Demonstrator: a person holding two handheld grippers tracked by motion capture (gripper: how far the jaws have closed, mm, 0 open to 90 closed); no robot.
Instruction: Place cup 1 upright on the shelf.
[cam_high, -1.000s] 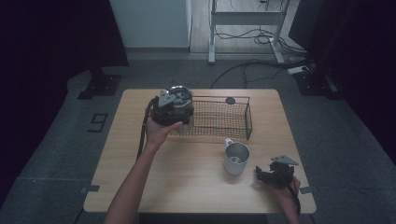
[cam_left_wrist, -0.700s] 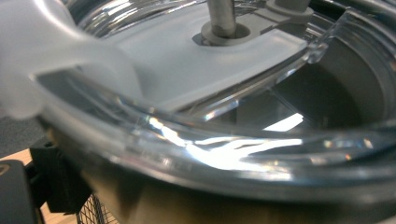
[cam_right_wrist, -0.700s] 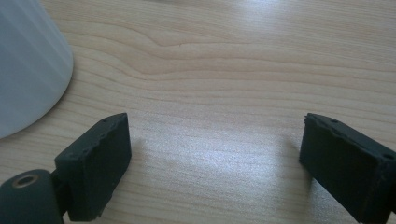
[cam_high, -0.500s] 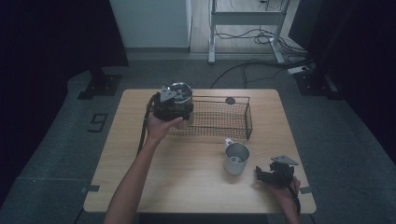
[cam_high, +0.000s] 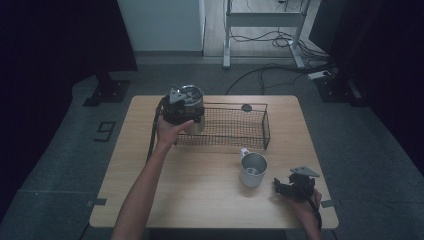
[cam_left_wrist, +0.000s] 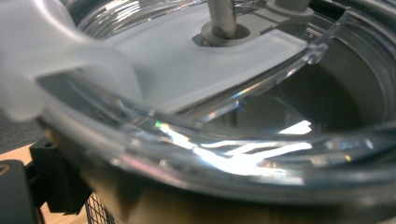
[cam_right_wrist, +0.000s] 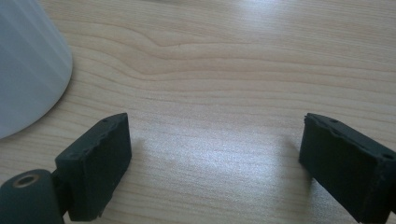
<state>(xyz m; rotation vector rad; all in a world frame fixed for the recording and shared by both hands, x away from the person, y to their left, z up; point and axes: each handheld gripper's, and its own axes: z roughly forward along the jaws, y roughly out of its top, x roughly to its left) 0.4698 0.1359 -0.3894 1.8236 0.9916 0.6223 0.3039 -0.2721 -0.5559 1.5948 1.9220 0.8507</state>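
The left gripper (cam_high: 186, 111) holds a steel tumbler with a clear lid (cam_high: 190, 99) at the near-left corner of the wire basket (cam_high: 250, 131), which serves as the landmark here. In the high view the tumbler stands upright, its long axis vertical, its body at the basket's left end wall; whether its base is inside the basket, on the rim, or just outside cannot be told. The left gripper view looks along the clear lid (cam_left_wrist: 196, 70) at very close range with a jaw pad at the lower left against the tumbler's wall, so this gripper appears clamped on the tumbler.

The right gripper (cam_high: 291, 186) rests on the bench (cam_high: 200, 200) well to the near-right of the basket, its jaws spread wide with bare wood between them in the right gripper view. A metal mug (cam_high: 252, 169) stands just in front of the basket's near wall, between basket and right gripper; its pale side (cam_right_wrist: 28, 70) shows at the left of that view.

The left hand is plainly the nearer one. The basket's interior looks clear along its length to the right of the tumbler, apart from a small dark disc (cam_high: 246, 107) near the far rim, so there is open room that way; the wire rim is the edge to clear.
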